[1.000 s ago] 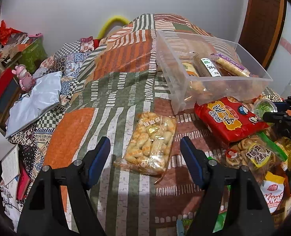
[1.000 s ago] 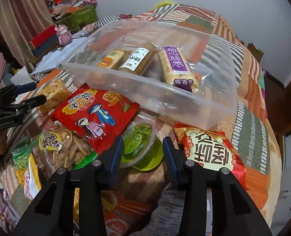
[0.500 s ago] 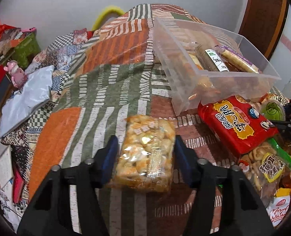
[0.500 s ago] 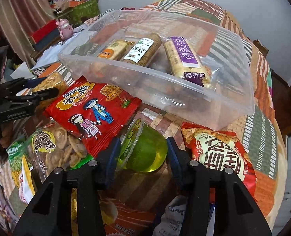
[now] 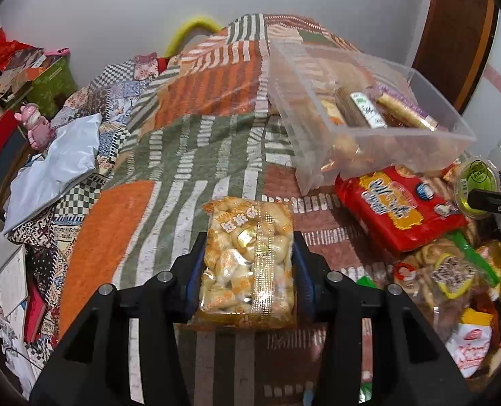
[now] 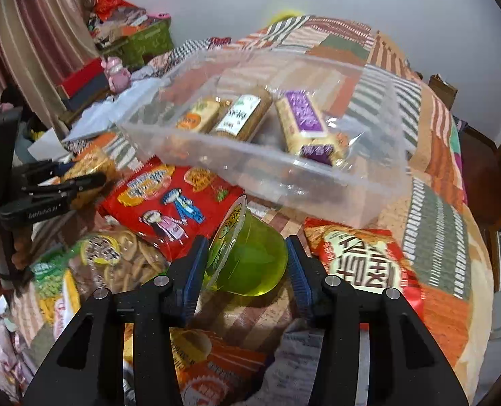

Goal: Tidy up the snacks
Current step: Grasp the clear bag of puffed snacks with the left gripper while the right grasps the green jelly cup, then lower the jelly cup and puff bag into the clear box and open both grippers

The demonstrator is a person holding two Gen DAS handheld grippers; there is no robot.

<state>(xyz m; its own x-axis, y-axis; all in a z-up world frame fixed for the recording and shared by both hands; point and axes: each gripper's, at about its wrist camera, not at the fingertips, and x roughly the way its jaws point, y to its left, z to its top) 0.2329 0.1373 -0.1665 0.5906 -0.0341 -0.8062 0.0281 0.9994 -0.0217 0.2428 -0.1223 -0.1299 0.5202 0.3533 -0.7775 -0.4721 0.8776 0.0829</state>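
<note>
1. Clear-wrapped biscuit bag (image 5: 247, 260), lower centre of the left view: clamped between the left gripper (image 5: 248, 270) pads.
2. Green jelly cup (image 6: 247, 257), lower centre of the right view: tilted, pinched by the right gripper (image 6: 247, 264).
3. Transparent plastic bin (image 6: 318, 186), upper centre: three wrapped snack packs lie inside.

Ahead of the left gripper (image 5: 248, 264), bare patchwork quilt (image 5: 196, 155) runs open to the far wall. Forward-right, the clear bin (image 5: 368, 149) blocks passage, its near wall close to the red snack pack (image 5: 399, 209).

Ahead of the right gripper (image 6: 247, 267), that bin's wall (image 6: 284, 182) stands close. The red pack (image 6: 169, 199) crowds its left, an orange-red bag (image 6: 362, 260) its right; open quilt lies further right.
</note>
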